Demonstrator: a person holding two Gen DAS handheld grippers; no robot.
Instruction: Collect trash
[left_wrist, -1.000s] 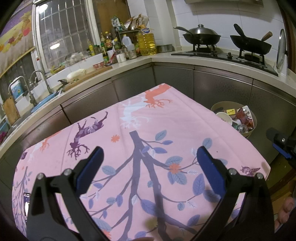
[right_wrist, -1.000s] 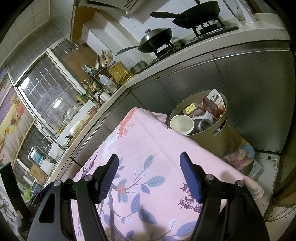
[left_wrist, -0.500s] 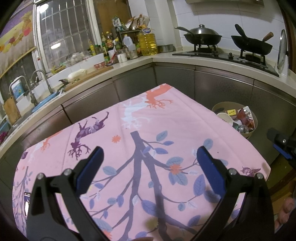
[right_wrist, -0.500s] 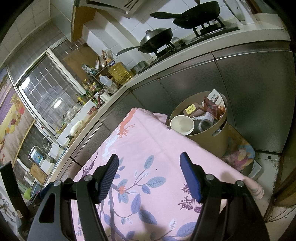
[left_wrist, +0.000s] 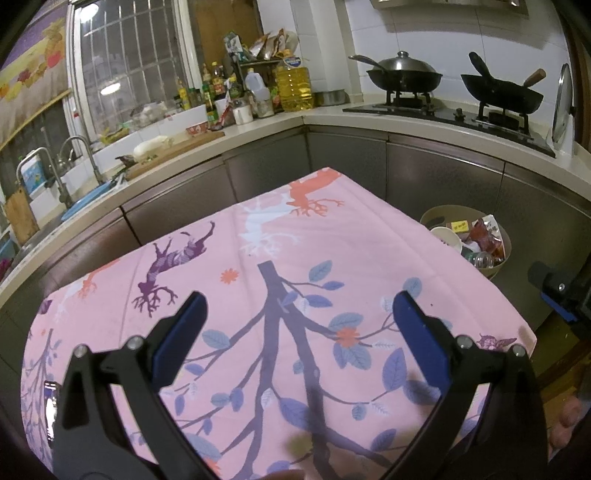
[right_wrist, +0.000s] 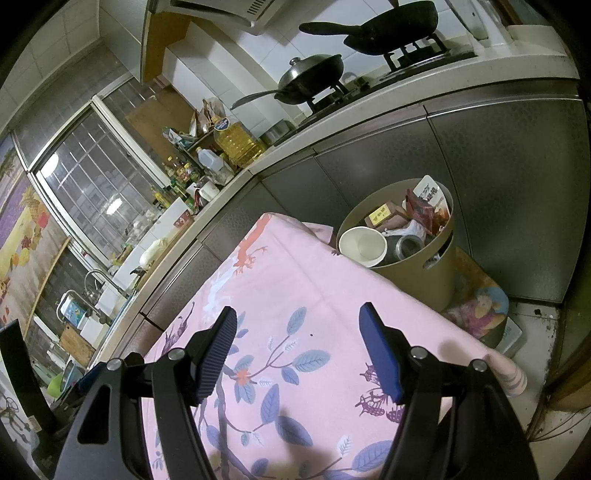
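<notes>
while both jaws gape empty, pink tablecloth (left_wrist: 332, 240) fronts steel kitchen cabinets (left_wrist: 424, 173).

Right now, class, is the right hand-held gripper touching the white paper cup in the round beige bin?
Apart. The right wrist view shows the right hand-held gripper open over pink cloth, well short of the white paper cup.

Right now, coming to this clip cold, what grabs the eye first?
The pink tablecloth with its printed branches and leaves fills the foreground, with no loose trash on the part in view. Past its far right corner, a tan bin on the floor brims with a paper cup, a can and wrappers. Both grippers hover open and empty.
</notes>
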